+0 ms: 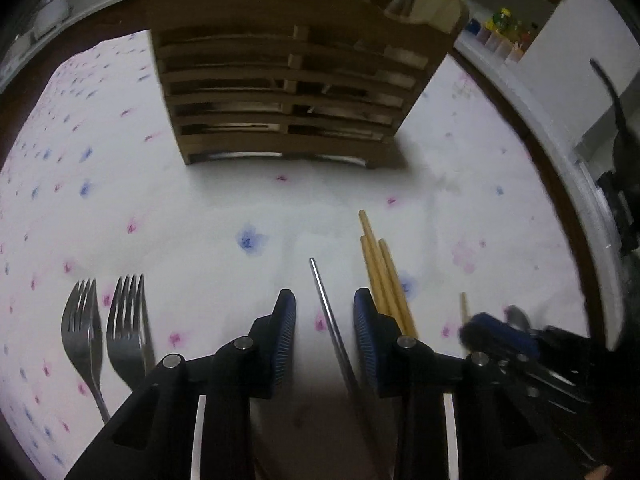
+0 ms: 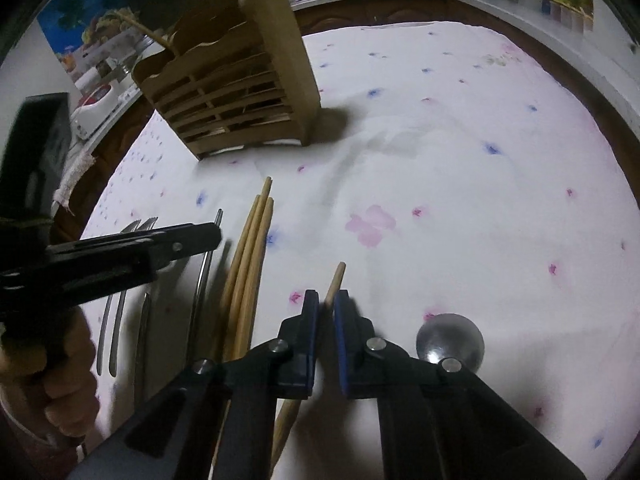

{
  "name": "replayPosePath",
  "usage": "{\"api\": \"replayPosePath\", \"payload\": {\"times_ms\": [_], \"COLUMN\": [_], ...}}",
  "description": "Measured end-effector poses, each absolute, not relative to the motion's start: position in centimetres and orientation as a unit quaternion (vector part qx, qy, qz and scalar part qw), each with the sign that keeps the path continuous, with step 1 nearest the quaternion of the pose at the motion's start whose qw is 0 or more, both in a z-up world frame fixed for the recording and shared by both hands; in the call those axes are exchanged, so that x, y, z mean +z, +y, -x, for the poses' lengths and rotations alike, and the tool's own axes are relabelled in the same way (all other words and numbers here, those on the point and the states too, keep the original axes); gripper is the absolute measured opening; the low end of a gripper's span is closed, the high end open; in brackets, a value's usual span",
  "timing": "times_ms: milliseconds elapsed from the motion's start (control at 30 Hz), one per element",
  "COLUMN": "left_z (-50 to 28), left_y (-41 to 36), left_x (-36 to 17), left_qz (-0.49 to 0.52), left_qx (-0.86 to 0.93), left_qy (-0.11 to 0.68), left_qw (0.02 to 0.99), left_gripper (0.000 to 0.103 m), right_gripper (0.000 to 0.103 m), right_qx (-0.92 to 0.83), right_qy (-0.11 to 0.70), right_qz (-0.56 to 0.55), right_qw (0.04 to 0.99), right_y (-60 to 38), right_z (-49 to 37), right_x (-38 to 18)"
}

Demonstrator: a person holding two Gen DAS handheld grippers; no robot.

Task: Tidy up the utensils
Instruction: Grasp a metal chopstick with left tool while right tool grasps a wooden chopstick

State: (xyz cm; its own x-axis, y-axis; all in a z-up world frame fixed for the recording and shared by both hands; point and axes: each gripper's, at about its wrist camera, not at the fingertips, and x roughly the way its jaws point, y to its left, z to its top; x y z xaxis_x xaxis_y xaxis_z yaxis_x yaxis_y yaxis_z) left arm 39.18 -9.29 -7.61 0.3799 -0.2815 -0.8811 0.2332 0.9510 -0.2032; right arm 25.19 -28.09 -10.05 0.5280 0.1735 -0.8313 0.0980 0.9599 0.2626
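- Right gripper point(image 2: 326, 306): blue pads nearly together around a single wooden chopstick point(image 2: 335, 280), which runs up between them; we judge it pinched, or within a hair of it
- Left gripper point(image 1: 325, 312): spread wide, a thin metal rod point(image 1: 326, 304) lying on the cloth between its pads, nothing clamped
- Three wooden chopsticks point(image 1: 382, 276) lie bunched just beside the left gripper's right pad; two forks point(image 1: 106, 320) lie to its left; a spoon bowl point(image 2: 450, 338) sits just right of the right gripper
- Wooden slatted holder point(image 1: 292, 80) stands upright at the far side of the worktop point(image 2: 480, 160), well apart from the utensils
- For a clean lift we would raise the chopstick level, keep it clear of the bunch, then tip it upright over the holder
- Hard to read: holder compartments are cut off at the top, so the contents are unknown; the rod's lower end is hidden under the gripper; whether the pads truly touch the chopstick is blurred
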Motion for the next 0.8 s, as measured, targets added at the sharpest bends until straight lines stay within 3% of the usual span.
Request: {"api": "replayPosePath", "payload": {"times_ms": [33,100,200,500,800], "left_z": [-39.3,-39.3,-38.8,-38.7,-38.8], "left_y": [-9.5,-9.9,-9.5,-8.0,-10.6], "left_x": [-7.7,-7.9,-8.0,-8.1,-8.0], "left_qz": [0.013,-0.009,-0.022,-0.009,-0.062], "left_qx": [-0.153,-0.151,-0.170,-0.188,-0.174], "left_qy": [0.534,0.528,0.525,0.556,0.535], "left_qw": [0.832,0.835,0.834,0.810,0.825], "left_gripper": [0.027,0.014,0.008,0.009,0.007], "right_gripper": [0.006,0.006,0.006,0.006,0.010], "right_qx": [0.022,0.023,0.025,0.025,0.021], "right_qy": [0.485,0.484,0.484,0.491,0.496], "right_qz": [-0.142,-0.144,-0.145,-0.138,-0.118], "right_qw": [0.863,0.863,0.862,0.860,0.860], "right_y": [-28.1,-28.2,-28.2,-28.2,-27.6], "right_z": [-25.3,-25.1,-25.1,-25.6,-26.2], "right_x": [-10.0,-10.0,-10.0,-9.9,-9.9]}}
